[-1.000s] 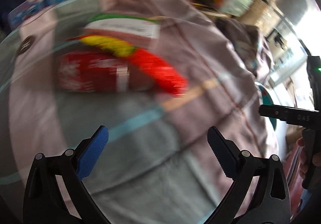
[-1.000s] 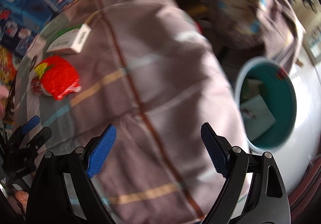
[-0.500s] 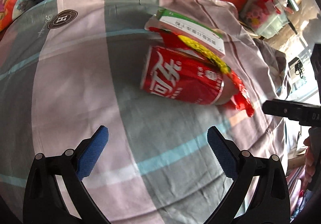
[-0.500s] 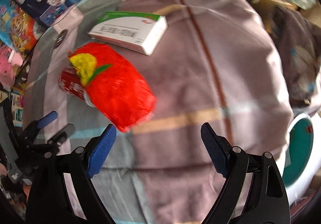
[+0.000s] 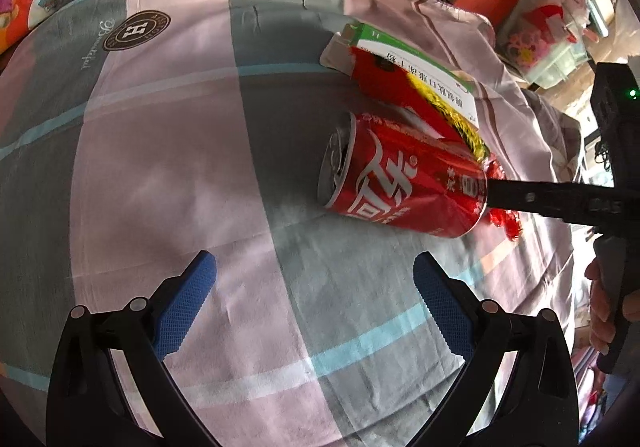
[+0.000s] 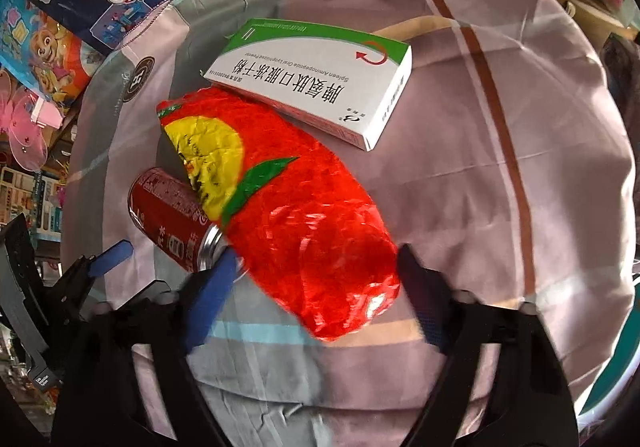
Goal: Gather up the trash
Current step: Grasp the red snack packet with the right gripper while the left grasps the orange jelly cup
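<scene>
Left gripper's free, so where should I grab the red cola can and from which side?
The red cola can lies on its side on the checked cloth, its opened top facing left in the left wrist view. Bring the left gripper down from above and pinch across the round body mid-length. The red snack bag leans over its far end.

On the white-and-green box [image 6: 316, 81] I read "Spleen Aminopeptide Oral Lyophilized Powder" under a line of large Chinese characters, beside a red curved-arrow mark. The red can [image 5: 404, 187] carries the Chinese Coca-Cola script in white. The striped cloth [image 5: 160, 167] bears a round dark badge [image 5: 136, 31] with an "H", and cursive lettering next to it that I cannot make out.
</scene>
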Demonstrator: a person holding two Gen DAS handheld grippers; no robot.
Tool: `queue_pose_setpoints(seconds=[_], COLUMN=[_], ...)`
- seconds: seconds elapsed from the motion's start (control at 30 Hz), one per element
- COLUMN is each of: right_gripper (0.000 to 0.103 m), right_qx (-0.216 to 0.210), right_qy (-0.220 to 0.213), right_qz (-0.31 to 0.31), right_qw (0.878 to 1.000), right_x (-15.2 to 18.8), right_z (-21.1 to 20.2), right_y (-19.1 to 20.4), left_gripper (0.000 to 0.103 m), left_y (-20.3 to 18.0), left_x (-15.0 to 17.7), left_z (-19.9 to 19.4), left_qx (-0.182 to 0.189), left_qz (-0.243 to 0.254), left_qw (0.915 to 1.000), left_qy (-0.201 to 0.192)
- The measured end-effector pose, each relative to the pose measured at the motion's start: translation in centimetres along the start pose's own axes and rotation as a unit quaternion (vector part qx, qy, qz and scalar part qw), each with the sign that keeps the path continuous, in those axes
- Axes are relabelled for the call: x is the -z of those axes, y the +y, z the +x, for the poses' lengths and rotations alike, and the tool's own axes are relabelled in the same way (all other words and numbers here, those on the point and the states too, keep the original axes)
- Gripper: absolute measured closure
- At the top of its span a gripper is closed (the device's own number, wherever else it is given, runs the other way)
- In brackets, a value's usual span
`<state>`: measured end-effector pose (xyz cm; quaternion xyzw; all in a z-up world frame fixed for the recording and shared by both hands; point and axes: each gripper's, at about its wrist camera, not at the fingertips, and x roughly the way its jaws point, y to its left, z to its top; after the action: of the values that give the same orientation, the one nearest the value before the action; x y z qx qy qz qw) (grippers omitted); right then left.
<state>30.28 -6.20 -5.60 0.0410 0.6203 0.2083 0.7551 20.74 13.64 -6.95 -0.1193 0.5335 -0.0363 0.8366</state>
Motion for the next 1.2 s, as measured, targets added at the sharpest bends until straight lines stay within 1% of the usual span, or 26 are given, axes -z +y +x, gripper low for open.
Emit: queue_pose_setpoints(seconds=[0.07,0.17,0.3,0.37,0.4,0.43,0.47,0.6,0.7,0.8,0.87,0.93,1.07,1.17,1.2], right_gripper=[0.053,0.053,0.053,0.054,0.057,0.068,0.077,0.081,0.082,0.082,0.082,0.082,0.082,0.082,0.082], right_qx=[-0.002,-0.015,-0.027,-0.015,0.005,0.021,0.028,0.051,0.043,0.042,0.044,0.044,0.036,0.035,0.036], right_qy=[-0.004,-0.005,-0.001,-0.007,-0.017,-0.025,-0.030,-0.051,-0.062,-0.082,-0.096,-0.105,-0.113,-0.121,-0.123], right_qz=[0.001,0.006,0.022,0.026,0.020,0.016,0.017,0.029,0.039,0.047,0.053,0.057,0.070,0.084,0.087], right_qw=[1.000,1.000,0.999,1.000,1.000,0.999,0.999,0.997,0.996,0.995,0.993,0.992,0.991,0.988,0.988], right_x=[0.1,0.7,1.7,2.3,2.6,2.9,3.0,3.7,4.1,4.4,4.6,4.6,5.4,6.1,6.3], right_z=[-0.1,-0.9,-2.0,-2.7,-3.2,-3.5,-3.9,-5.2,-6.2,-7.3,-8.0,-8.5,-9.2,-9.9,-10.0], right_y=[-0.1,-0.5,-1.9,-2.8,-3.1,-3.4,-3.8,-5.6,-6.8,-7.8,-8.3,-8.8,-10.1,-11.5,-11.8], left_gripper=[0.004,0.004,0.004,0.004,0.004,0.004,0.004,0.004,0.004,0.004,0.004,0.004,0.004,0.005,0.008], left_y=[-0.2,-0.8,-2.0,-2.6,-2.8,-3.0,-3.3,-4.0,-4.6,-5.4,-6.2,-7.2,-11.2,-14.2,-14.8], left_x=[-0.2,-0.5,-0.9,-1.3,-1.5,-1.7,-1.9,-2.3,-2.4,-2.3,-2.1,-1.9,-1.8,-1.7,-1.7], left_z=[-0.1,-0.3,-0.8,-0.9,-0.9,-0.9,-0.9,-1.1,-1.5,-1.8,-2.3,-2.8,-3.3,-2.6,-2.3], left_qx=[0.003,0.013,0.016,0.019,0.020,0.021,0.021,0.013,-0.001,-0.014,-0.027,-0.029,-0.029,-0.024,-0.024], left_qz=[-0.003,-0.004,0.003,-0.003,-0.007,-0.010,-0.013,-0.029,-0.030,-0.016,-0.003,0.012,0.076,0.117,0.125], left_qw=[1.0000,0.9999,0.9999,0.9998,0.9998,0.9997,0.9997,0.9994,0.9992,0.9994,0.9989,0.9984,0.9943,0.9906,0.9896], left_qy=[0.000,-0.002,-0.006,-0.006,-0.006,-0.007,-0.008,-0.013,-0.025,-0.028,-0.037,-0.048,-0.068,-0.068,-0.067])
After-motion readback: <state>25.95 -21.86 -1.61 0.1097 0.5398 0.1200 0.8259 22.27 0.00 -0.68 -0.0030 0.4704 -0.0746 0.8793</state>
